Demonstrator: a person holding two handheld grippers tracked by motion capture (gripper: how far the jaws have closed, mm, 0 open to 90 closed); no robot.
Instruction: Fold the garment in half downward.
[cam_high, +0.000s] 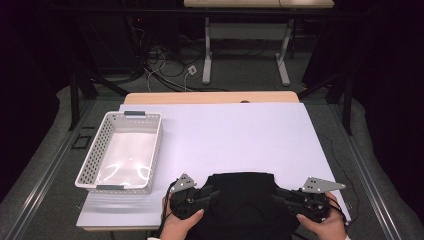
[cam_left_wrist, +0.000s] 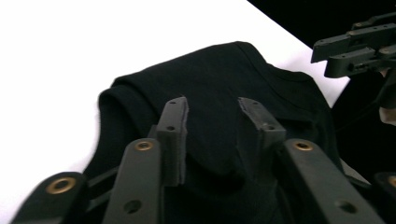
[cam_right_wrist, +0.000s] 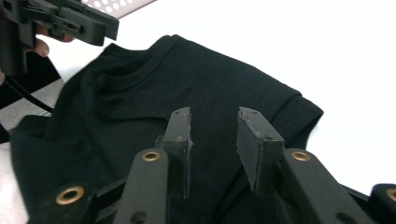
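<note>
A black garment (cam_high: 243, 200) lies bunched at the near edge of the table, its collar end hanging toward the person. My left gripper (cam_high: 214, 192) is held at the garment's left side and my right gripper (cam_high: 276, 196) at its right side, jaws pointing inward toward each other. In the left gripper view the left gripper (cam_left_wrist: 212, 105) stands open just above the black garment (cam_left_wrist: 219, 74), with cloth below the gap. In the right gripper view the right gripper (cam_right_wrist: 214, 114) is open too, low over the black garment (cam_right_wrist: 187, 79) near a folded sleeve edge.
A white perforated basket (cam_high: 95, 155) stands empty at the left on the white table cover (cam_high: 235, 135). Beyond the table's far wooden edge are table legs and cables on the floor. Black frame bars run along both sides.
</note>
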